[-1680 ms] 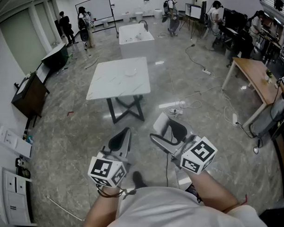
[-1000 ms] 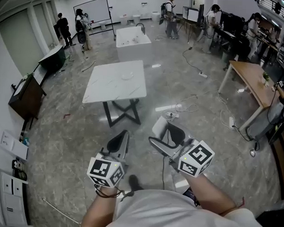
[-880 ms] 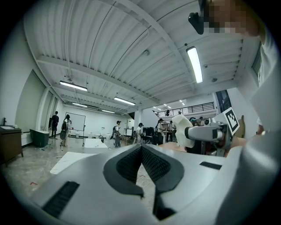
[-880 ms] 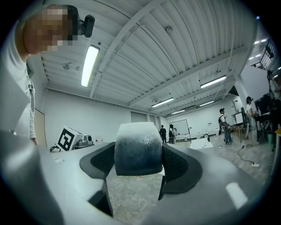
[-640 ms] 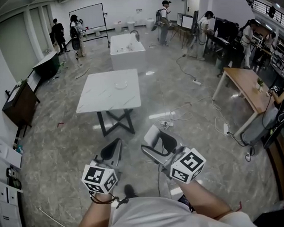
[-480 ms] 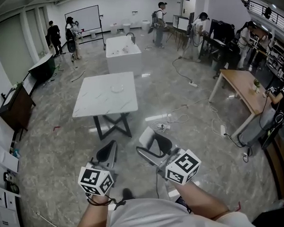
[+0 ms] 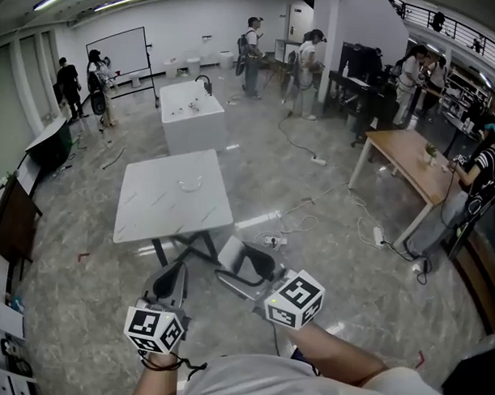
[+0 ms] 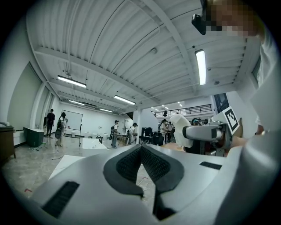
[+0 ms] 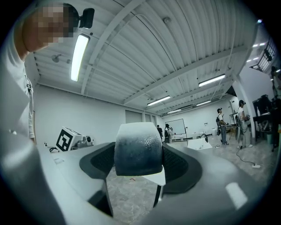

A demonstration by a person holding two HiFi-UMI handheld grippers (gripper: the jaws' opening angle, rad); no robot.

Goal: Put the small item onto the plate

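Observation:
A pale, blocky small item (image 9: pixel 138 149) sits clamped between the jaws of my right gripper (image 9: pixel 137 173). In the head view that right gripper (image 7: pixel 229 263) hangs over the floor, just short of the white marble-topped table (image 7: pixel 145 217). The small item (image 7: pixel 233 252) shows as a white patch at its tip. A clear plate (image 7: pixel 190 183) lies on the far half of the table. My left gripper (image 7: pixel 173 273) is held beside the right one, left of it, shut with nothing in it; its dark pads (image 8: pixel 127 165) meet.
A white counter with a tap (image 7: pixel 189 118) stands beyond the table. A wooden desk (image 7: pixel 411 162) is at the right, with cables and power strips (image 7: pixel 312 211) across the floor. A dark cabinet (image 7: pixel 11 225) lines the left wall. Several people stand at the back.
The table has come nearer to both grippers in the head view, and more of the far room shows. Both grippers stay as they were, the right one still holding the item.

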